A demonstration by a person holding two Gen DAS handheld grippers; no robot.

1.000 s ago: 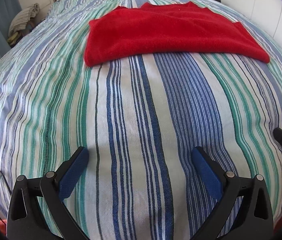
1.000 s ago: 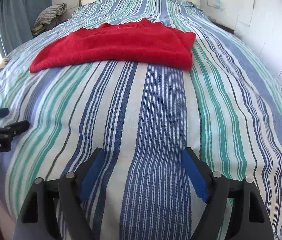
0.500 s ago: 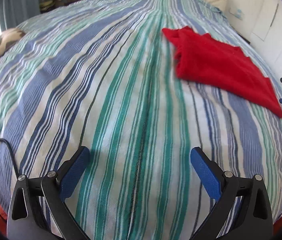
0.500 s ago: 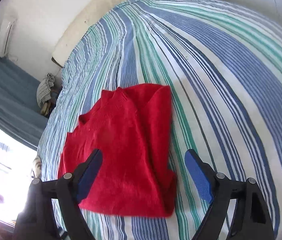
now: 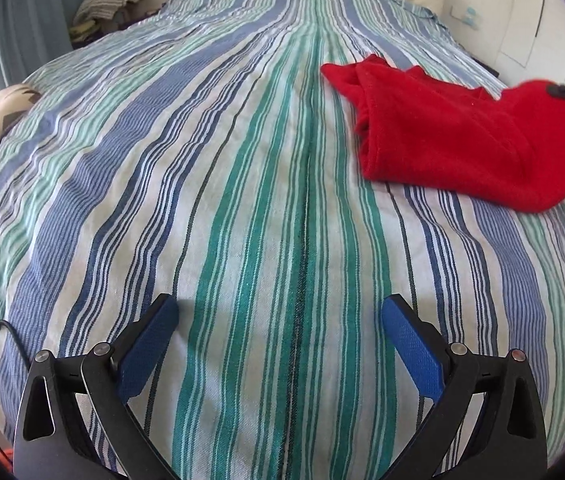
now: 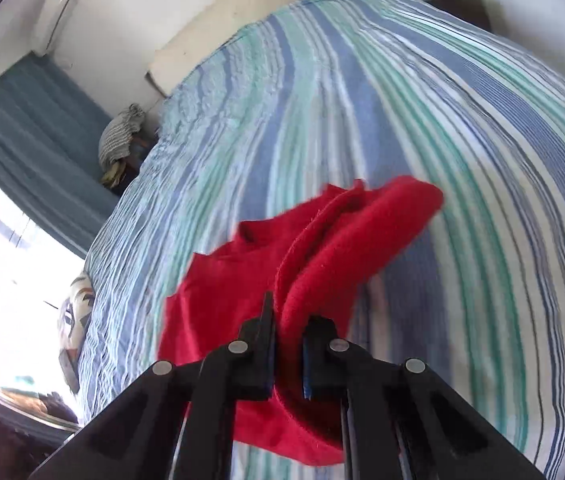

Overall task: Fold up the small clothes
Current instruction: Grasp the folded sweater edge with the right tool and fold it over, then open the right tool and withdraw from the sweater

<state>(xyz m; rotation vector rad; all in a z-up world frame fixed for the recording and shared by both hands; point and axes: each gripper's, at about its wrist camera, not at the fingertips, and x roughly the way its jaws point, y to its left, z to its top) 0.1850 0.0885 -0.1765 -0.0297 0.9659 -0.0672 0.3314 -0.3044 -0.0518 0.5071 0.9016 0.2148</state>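
My right gripper (image 6: 287, 336) is closing its jaws on an edge of the red sweater (image 5: 458, 136), and the cloth is already pinched between the pads and lifted. The rest of the sweater lies on the striped bed cover (image 5: 242, 200), on the right part of the bed, partly folded. My left gripper (image 5: 278, 344) hangs over bare cover with its jaws wide and nothing between them.

To do this fold well, I think I must carry the held edge across slowly and keep it low, so the lower layer does not drag with it. I should bring the edge to meet the opposite side evenly and let go only when it lies flat. The left gripper could press the part that rests on the bed, because this knit looks soft and may slide.

Compared with one second ago, the sweater lay flat and wide across the bed and both grippers were open over the empty cover. Half a second ago my right jaws stood wide above the sweater; now they grip it and one side is raised.
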